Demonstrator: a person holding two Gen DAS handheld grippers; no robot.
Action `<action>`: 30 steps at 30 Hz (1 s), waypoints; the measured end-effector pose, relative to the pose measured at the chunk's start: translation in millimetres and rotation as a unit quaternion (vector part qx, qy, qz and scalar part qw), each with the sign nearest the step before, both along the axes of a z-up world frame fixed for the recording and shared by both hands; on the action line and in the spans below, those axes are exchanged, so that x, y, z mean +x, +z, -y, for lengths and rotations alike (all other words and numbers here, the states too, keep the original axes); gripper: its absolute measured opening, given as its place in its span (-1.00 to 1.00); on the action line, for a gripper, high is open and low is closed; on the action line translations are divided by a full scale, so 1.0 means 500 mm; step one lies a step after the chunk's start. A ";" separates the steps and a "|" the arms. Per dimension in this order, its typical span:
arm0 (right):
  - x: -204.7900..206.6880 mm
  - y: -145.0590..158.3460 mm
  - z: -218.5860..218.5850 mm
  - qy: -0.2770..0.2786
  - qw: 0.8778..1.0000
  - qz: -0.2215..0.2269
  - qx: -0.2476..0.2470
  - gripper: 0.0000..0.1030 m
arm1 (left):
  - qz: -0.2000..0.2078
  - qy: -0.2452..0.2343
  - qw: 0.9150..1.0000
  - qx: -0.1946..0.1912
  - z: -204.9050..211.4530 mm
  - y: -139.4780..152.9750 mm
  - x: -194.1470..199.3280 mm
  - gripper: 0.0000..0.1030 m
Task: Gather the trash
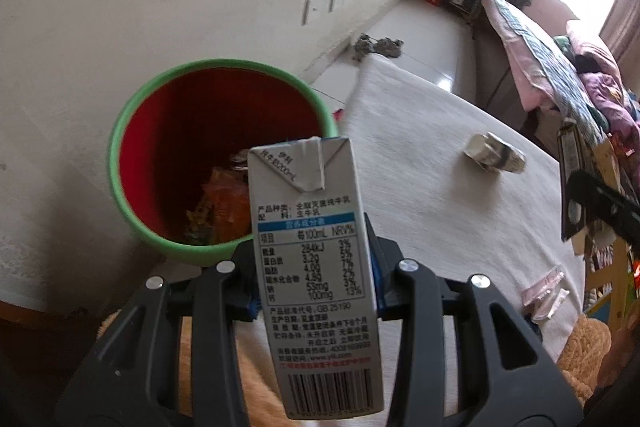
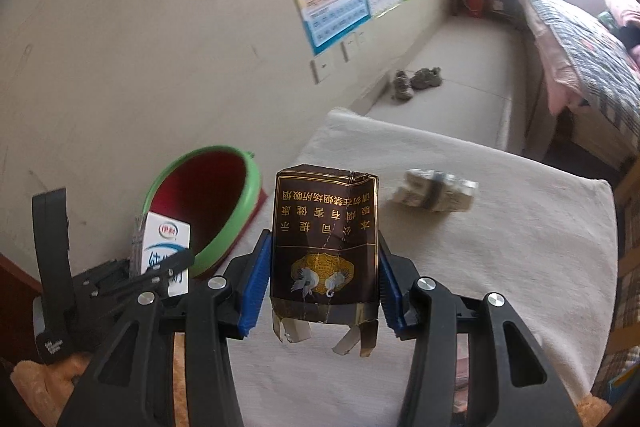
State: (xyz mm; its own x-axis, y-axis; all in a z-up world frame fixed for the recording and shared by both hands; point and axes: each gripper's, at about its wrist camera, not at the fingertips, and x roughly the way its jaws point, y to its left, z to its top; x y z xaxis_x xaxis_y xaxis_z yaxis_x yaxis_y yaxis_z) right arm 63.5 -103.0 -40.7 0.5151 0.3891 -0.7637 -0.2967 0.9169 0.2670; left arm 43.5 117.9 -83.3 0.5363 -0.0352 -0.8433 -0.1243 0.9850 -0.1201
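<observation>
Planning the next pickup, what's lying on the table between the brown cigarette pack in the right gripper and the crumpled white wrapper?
Nothing: in the right wrist view only bare cloth-covered table separates the cigarette pack from the crumpled wrapper.

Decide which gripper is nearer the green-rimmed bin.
Left. The left gripper, holding the milk carton, is right at the bin rim; the right gripper, holding the cigarette pack, sits farther off over the table.

Count on inspection: one milk carton [image 1: 316, 267], one cigarette pack [image 2: 325, 239], one crumpled wrapper [image 2: 436, 195] on the table [image 2: 520, 259]. One bin [image 1: 132, 131], holding what appear to be several wrappers; number unclear. Two tools: left [image 1: 314, 267], right [image 2: 322, 287]. Two shoes [image 2: 416, 83] on the floor.
</observation>
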 end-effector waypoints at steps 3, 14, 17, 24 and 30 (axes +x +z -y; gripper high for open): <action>0.005 -0.011 -0.030 0.016 1.000 -0.008 0.003 -0.08 | 0.000 0.023 1.000 0.000 -0.037 0.000 -0.005 -0.27; 0.015 -0.018 -0.161 0.082 0.996 0.006 -0.035 -0.08 | 0.004 0.066 0.998 0.009 -0.118 0.001 -0.007 -0.27; 0.016 -0.021 -0.181 0.093 0.995 0.009 -0.043 -0.08 | 0.004 0.070 0.997 0.012 -0.129 0.001 -0.006 -0.27; 0.028 -0.034 -0.219 0.115 0.991 0.011 -0.060 -0.07 | -0.005 0.084 0.996 0.008 -0.150 -0.015 -0.009 -0.27; 0.042 -0.041 -0.250 0.134 0.989 0.018 -0.067 -0.05 | -0.012 0.095 0.995 0.004 -0.166 -0.029 0.002 -0.27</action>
State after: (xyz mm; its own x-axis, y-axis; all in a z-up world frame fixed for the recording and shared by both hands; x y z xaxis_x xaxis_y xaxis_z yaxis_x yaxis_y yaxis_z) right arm 84.3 22.1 -61.2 0.4354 0.4114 -0.8007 -0.5405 0.8308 0.1329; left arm 44.3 201.0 -97.8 0.5124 0.0725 -0.8557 -0.3110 0.9444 -0.1063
